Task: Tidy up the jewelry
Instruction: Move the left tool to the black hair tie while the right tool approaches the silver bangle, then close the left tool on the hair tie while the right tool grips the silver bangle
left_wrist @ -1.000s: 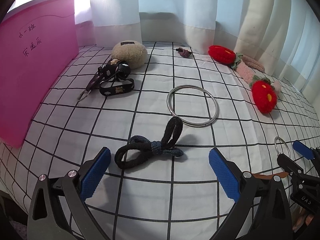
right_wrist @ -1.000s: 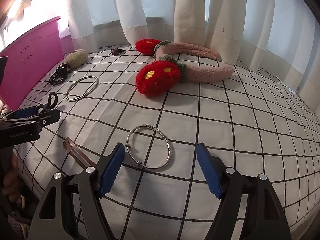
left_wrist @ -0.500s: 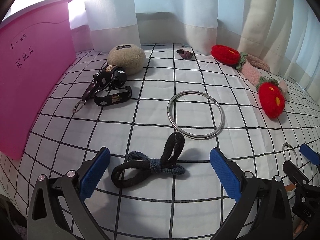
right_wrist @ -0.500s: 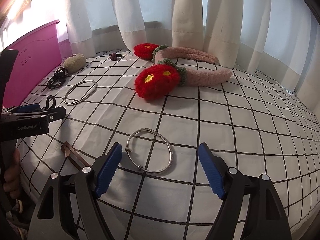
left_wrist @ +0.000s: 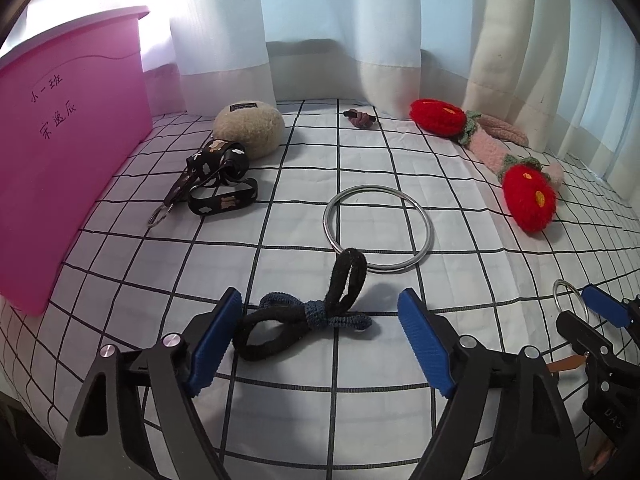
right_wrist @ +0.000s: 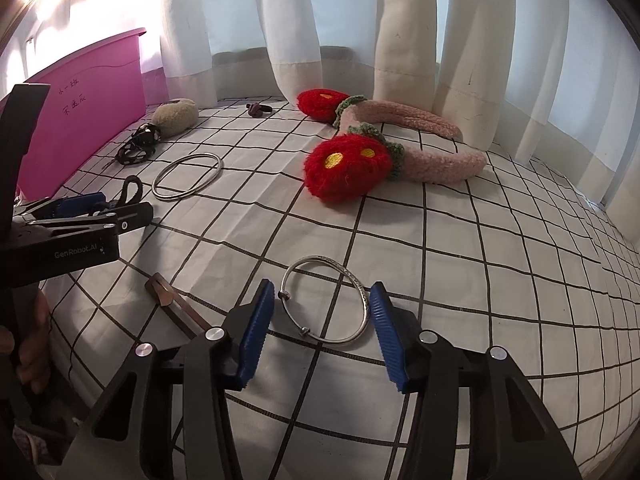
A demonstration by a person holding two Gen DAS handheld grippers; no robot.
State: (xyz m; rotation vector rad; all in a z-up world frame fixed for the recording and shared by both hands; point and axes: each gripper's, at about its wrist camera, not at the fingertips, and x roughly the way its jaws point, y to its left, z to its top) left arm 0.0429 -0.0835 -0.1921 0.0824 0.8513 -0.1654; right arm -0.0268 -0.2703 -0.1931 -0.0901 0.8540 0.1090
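Observation:
My left gripper (left_wrist: pixel 320 332) is open, its blue pads either side of a black and blue knotted hair tie (left_wrist: pixel 308 316) lying on the checked cloth. A large silver ring (left_wrist: pixel 378 234) lies just beyond it. My right gripper (right_wrist: pixel 322 328) is open around a thin silver bangle (right_wrist: pixel 326 306) that lies flat on the cloth. The bangle (left_wrist: pixel 570 300) and the right gripper's pad also show at the right edge of the left wrist view. The left gripper appears at the left of the right wrist view (right_wrist: pixel 80 208).
A pink bin (left_wrist: pixel 60 184) stands at the left. A beige plush pouch (left_wrist: pixel 248 128), a black patterned strap (left_wrist: pixel 216 176), a small maroon hair tie (left_wrist: pixel 360 118) and a pink headband with red plush flowers (right_wrist: pixel 380 152) lie further back. A brown clip (right_wrist: pixel 172 304) lies near the bangle. Curtains hang behind.
Both grippers have moved forward and down: the left now straddles the hair tie, the right now straddles the bangle. Both stay open.

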